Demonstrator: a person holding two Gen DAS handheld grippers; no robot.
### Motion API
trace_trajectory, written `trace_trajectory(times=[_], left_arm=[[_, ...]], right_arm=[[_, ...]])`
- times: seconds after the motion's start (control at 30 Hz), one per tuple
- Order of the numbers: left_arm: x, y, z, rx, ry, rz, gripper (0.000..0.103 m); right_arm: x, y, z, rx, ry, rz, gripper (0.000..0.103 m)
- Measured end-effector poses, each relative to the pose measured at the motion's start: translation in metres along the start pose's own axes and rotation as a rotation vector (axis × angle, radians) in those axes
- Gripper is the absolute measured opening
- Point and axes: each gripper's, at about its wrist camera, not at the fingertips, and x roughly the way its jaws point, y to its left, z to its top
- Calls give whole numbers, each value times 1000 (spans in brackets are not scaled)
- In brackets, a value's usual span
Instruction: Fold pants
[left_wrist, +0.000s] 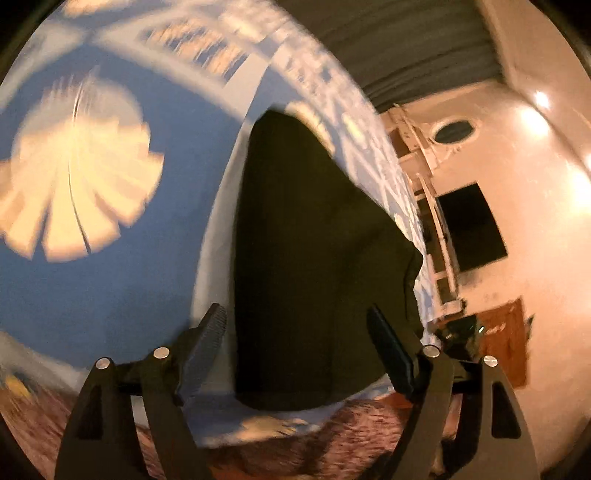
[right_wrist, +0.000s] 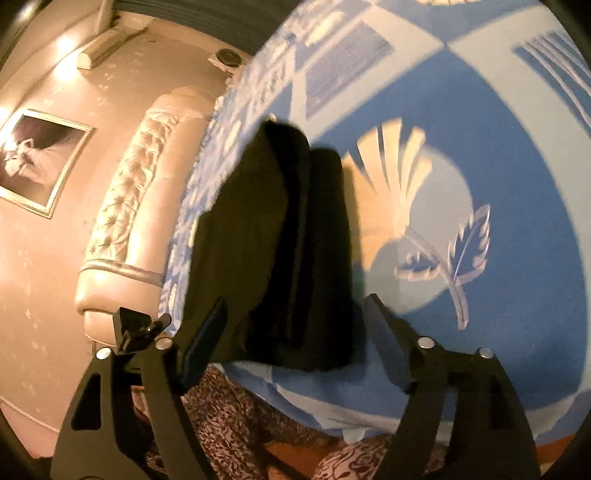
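The black pants lie folded in a narrow stack on the blue patterned bed cover. In the right wrist view the pants show stacked layers with folded edges. My left gripper is open and empty, its fingers to either side of the near end of the pants and above them. My right gripper is open and empty too, held over the near end of the stack.
The bed cover stretches far on one side. A padded cream headboard borders the bed. A wall with a framed picture is behind it. Patterned fabric hangs below the bed's near edge.
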Motion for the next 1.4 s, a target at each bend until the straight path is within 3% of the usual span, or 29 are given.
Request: trace_trajectory(times=[0.1, 0.27, 0.4, 0.6, 0.67, 0.7, 0.73, 0.8, 0.83, 1.0, 1.4], left_arm=[[7, -7, 22, 88, -18, 24, 80], [52, -6, 58, 104, 38, 32, 80], [86, 6, 87, 55, 88, 1, 80], [100, 17, 116, -17, 86, -67, 80], [103, 20, 121, -36, 93, -86, 80], [104, 20, 123, -36, 91, -94, 78], [104, 20, 123, -24, 85, -72, 60], [108, 20, 123, 18, 95, -3, 46], [106, 19, 121, 34, 85, -4, 43], [99, 17, 122, 19, 50, 3, 37], [91, 31, 154, 6, 24, 33, 37]], right_arm=[[3, -7, 19, 18, -22, 3, 81], [31, -19, 58, 83, -48, 82, 81], [53, -22, 82, 96, -39, 88, 81], [67, -20, 93, 82, -11, 122, 81], [70, -21, 93, 68, 0, 94, 68], [71, -22, 93, 69, 4, 76, 55], [72, -25, 92, 77, 5, 68, 47], [70, -32, 90, 94, 0, 82, 39], [69, -34, 87, 98, -4, 89, 37], [69, -30, 86, 95, -29, 93, 34], [99, -17, 106, 97, -31, 123, 34]])
